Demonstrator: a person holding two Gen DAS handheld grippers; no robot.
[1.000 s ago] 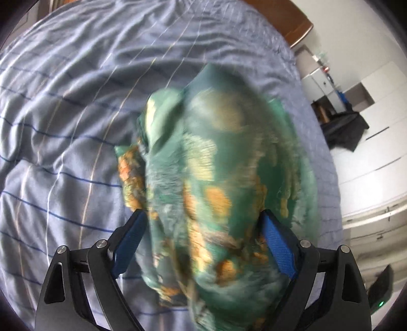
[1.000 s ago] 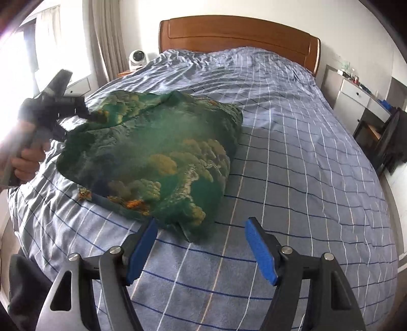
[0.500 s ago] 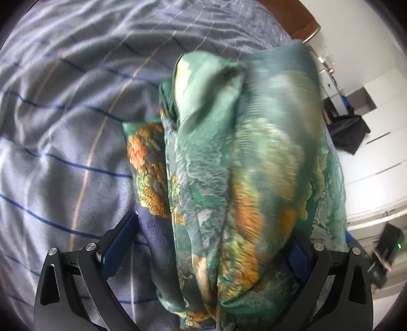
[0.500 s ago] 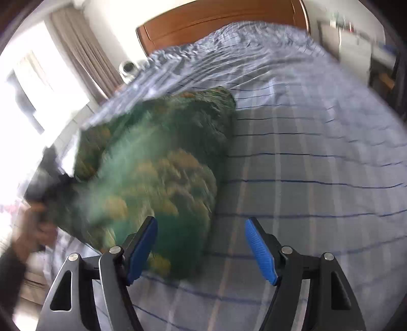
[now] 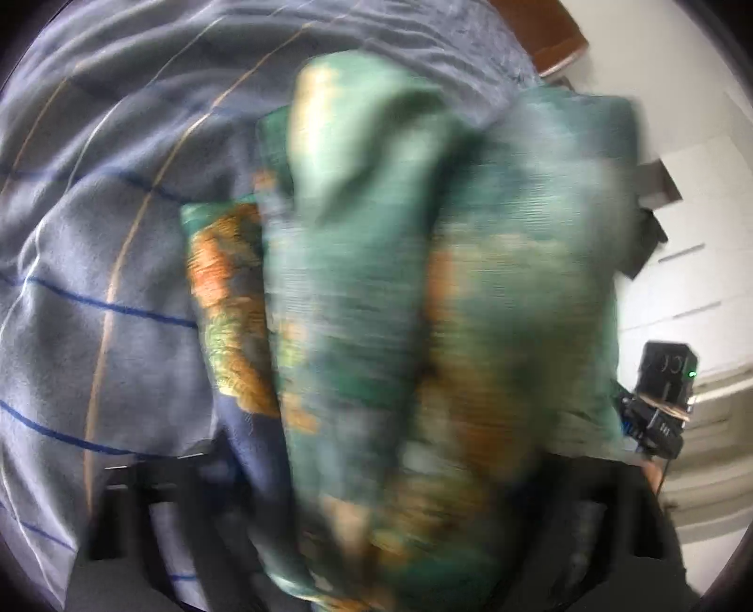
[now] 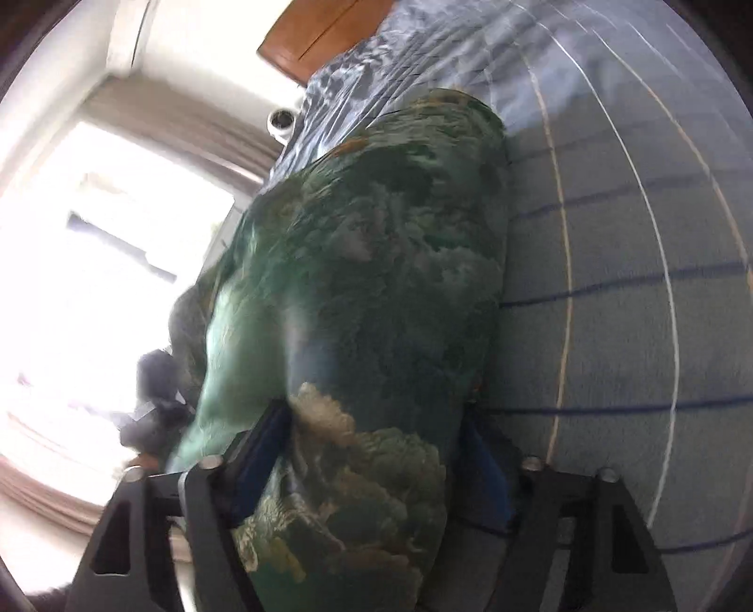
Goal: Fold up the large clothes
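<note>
A large green garment with orange and gold print [image 5: 376,306] fills the left wrist view, bunched up above the blue-grey striped bed cover [image 5: 94,282]. My left gripper [image 5: 372,475] has the cloth heaped between its fingers, which are blurred and mostly hidden. In the right wrist view the same garment [image 6: 376,282] lies in a long roll on the bed [image 6: 635,282]. My right gripper [image 6: 376,447] straddles the near end of the roll; its jaws stand wide with the cloth between them.
The wooden headboard [image 6: 324,33] is at the far end of the bed. A bright window with curtains [image 6: 117,235] is on the left. White cabinets [image 5: 696,282] and a dark device with a green light [image 5: 668,372] are at the right.
The right gripper has tilted and moved forward onto the near end of the garment, which now sits between its jaws. The left gripper has moved closer into the bunched cloth; its view has blurred.
</note>
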